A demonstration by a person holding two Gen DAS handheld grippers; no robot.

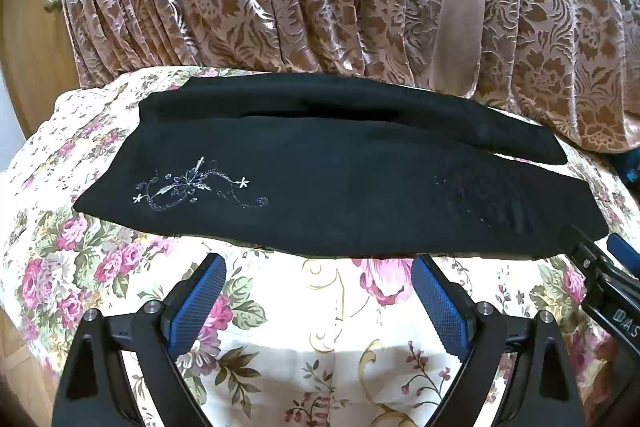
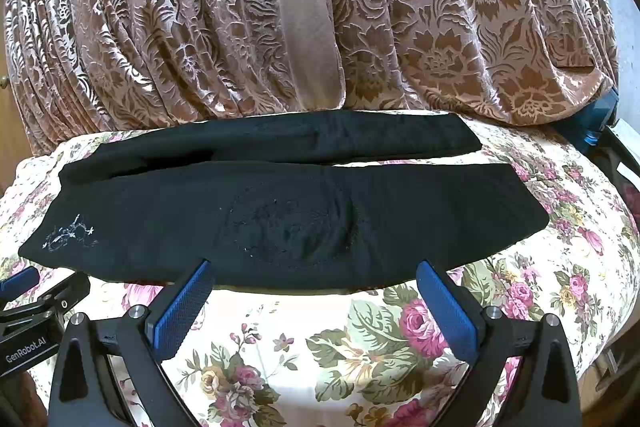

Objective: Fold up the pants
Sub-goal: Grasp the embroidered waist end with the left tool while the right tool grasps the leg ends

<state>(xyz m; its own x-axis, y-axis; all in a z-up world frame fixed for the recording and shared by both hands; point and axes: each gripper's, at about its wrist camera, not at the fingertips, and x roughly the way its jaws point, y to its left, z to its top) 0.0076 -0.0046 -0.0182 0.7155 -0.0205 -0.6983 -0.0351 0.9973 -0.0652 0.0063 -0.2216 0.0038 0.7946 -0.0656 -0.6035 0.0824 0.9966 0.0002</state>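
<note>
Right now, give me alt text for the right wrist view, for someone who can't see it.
Black pants lie flat across a floral bedspread, legs side by side, white embroidery at their left end. The open right gripper hovers at the near edge, its blue fingers holding nothing. A patterned brown curtain hangs behind.

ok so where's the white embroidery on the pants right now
The white embroidery sits at the left end of the black pants, on the near leg, just beyond the open left gripper on the floral cloth.
</note>
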